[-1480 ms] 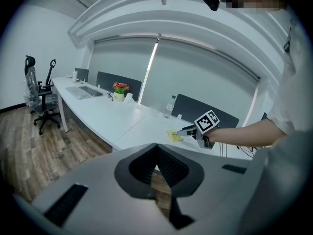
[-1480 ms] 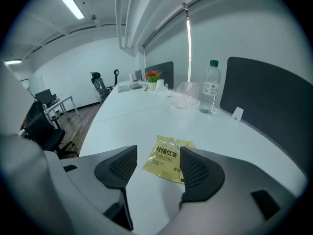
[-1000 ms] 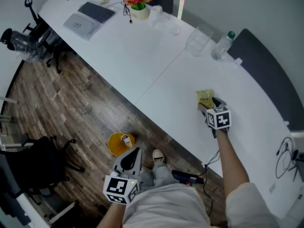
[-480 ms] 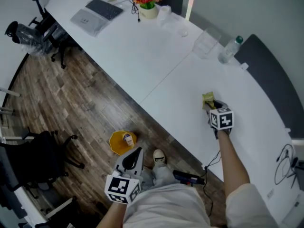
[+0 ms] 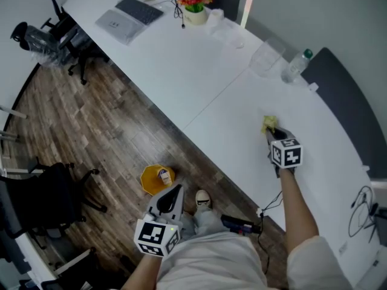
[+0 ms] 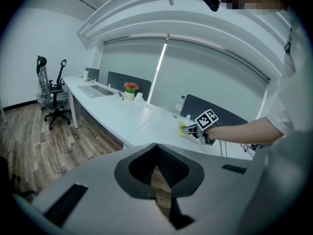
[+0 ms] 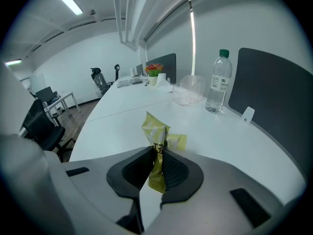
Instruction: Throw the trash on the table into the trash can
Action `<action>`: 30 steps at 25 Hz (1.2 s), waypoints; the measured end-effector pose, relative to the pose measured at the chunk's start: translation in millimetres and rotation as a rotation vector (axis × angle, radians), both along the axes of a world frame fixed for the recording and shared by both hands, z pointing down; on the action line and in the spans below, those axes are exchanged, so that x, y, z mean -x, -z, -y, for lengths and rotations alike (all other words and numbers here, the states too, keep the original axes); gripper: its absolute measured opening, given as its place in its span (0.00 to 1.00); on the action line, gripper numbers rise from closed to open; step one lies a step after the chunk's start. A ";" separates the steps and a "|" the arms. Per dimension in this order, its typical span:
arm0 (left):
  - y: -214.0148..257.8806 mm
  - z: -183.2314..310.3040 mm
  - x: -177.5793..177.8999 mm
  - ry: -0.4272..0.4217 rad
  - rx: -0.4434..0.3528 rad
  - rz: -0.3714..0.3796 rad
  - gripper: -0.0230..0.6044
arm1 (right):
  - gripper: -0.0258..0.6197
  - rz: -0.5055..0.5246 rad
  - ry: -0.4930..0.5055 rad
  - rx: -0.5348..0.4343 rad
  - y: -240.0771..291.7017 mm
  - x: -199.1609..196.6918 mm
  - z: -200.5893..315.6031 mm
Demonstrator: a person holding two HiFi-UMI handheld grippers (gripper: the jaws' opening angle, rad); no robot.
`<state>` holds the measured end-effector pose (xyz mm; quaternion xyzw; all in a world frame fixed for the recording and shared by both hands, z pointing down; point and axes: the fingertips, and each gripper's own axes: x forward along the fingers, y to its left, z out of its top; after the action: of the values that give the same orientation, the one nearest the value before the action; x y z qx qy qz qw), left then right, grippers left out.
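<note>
My right gripper has just been closing and now pinches the yellow wrapper at its crumpled middle, over the white table. The wrapper looks light, thin and crinkly, probably slippery, so I judge a firm pinch on the bunched part safest. My left gripper hangs above the floor near the trash can, fingers together, empty.

Right arm is stretched out forward with the right gripper angled down. Its jaws have just been closing and now pinch a yellow wrapper, which sticks up between the pads. Left gripper is held low, close to the body, pointing forward and slightly down, jaws together with nothing between them.
</note>
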<state>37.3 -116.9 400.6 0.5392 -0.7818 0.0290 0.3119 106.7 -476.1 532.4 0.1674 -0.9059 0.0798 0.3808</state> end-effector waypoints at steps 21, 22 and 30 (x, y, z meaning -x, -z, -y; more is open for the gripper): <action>21.2 -93.7 27.7 0.170 -0.055 0.036 0.04 | 0.13 0.127 0.179 -0.006 67.5 58.0 -105.4; 22.2 -101.6 30.4 0.185 -0.057 0.041 0.04 | 0.13 0.131 0.202 0.001 69.1 64.5 -115.1; 31.1 -170.4 49.1 0.320 -0.069 0.076 0.04 | 0.13 0.165 0.373 0.087 78.1 104.6 -217.1</action>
<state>-11.8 53.4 369.5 0.4168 -0.8694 -0.0272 0.2641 2.1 -259.0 454.3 -0.0270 -0.9451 0.0602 0.3202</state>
